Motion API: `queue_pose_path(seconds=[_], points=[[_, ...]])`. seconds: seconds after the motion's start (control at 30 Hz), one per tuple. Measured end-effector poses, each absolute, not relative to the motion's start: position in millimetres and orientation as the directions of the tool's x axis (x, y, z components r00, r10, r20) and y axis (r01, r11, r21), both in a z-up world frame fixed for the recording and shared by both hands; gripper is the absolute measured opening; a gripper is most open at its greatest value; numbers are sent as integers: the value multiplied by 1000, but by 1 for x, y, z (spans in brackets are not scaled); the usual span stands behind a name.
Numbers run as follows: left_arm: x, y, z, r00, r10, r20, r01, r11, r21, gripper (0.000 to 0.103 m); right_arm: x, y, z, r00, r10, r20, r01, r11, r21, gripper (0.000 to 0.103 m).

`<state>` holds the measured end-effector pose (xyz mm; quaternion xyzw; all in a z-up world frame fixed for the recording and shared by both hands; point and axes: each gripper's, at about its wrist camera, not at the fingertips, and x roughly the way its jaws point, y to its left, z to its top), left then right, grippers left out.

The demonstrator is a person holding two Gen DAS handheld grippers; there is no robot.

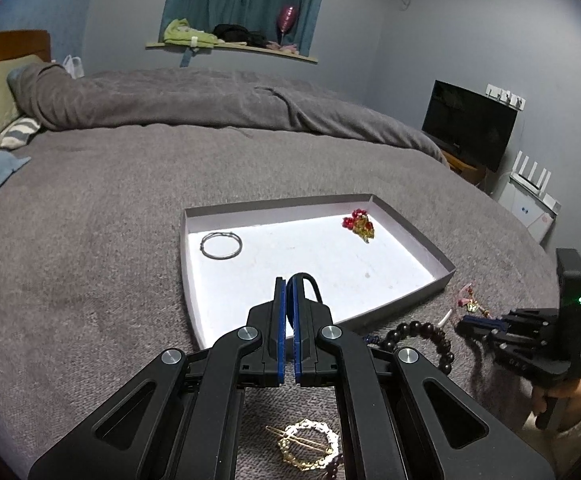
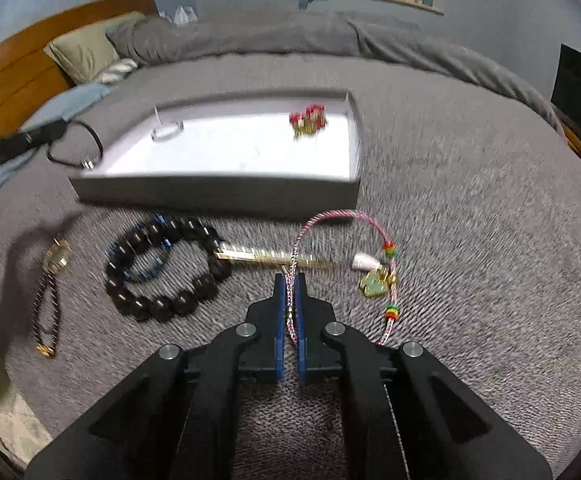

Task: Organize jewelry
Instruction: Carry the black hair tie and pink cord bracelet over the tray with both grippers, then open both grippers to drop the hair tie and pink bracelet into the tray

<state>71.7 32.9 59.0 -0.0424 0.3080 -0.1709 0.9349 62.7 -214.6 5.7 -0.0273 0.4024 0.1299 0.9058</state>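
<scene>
Low in the right wrist view, your right claw [image 2: 289, 280] is clamped on the pink-and-white braided cord bracelet [image 2: 344, 216], whose loop lies on the grey blanket [image 2: 470, 240]. Its jade charm [image 2: 372, 286] sits by the gold hair comb [image 2: 258, 258] and could snag it as you lift. Your left claw [image 1: 287, 286] is closed on nothing that I can see, above the shallow white cardboard tray [image 1: 442, 276] at mid-frame. A thin grip may let the cord slip before it gets there.

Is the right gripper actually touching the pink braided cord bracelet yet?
Touching. In the right wrist view, the right gripper has its blue pads closed on the pink braided cord bracelet, whose cord runs straight between them.
</scene>
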Motion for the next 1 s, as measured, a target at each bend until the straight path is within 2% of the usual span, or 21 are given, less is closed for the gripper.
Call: queue_pose_path(seconds=[0.37, 0.57, 0.73, 0.87, 1.0], points=[[93, 28, 83, 769, -362, -526, 295, 932, -209, 4, 68, -217, 116, 802, 330, -498, -309, 943, 127, 5], [137, 32, 72, 752, -344, -563, 243, 938, -249, 4, 113, -201, 125, 820, 357, -448, -309, 934, 178, 5], [169, 38, 45, 704, -333, -628, 199, 940, -276, 4, 152, -201, 99, 816, 321, -481, -256, 946, 196, 5], [177, 43, 22, 669, -307, -677, 170, 950, -262, 4, 176, -206, 65, 792, 268, -548, -202, 963, 179, 5], [180, 50, 7, 638, -301, -709, 153, 952, -266, 4, 189, -213, 37, 736, 282, -615, -189, 958, 214, 5]])
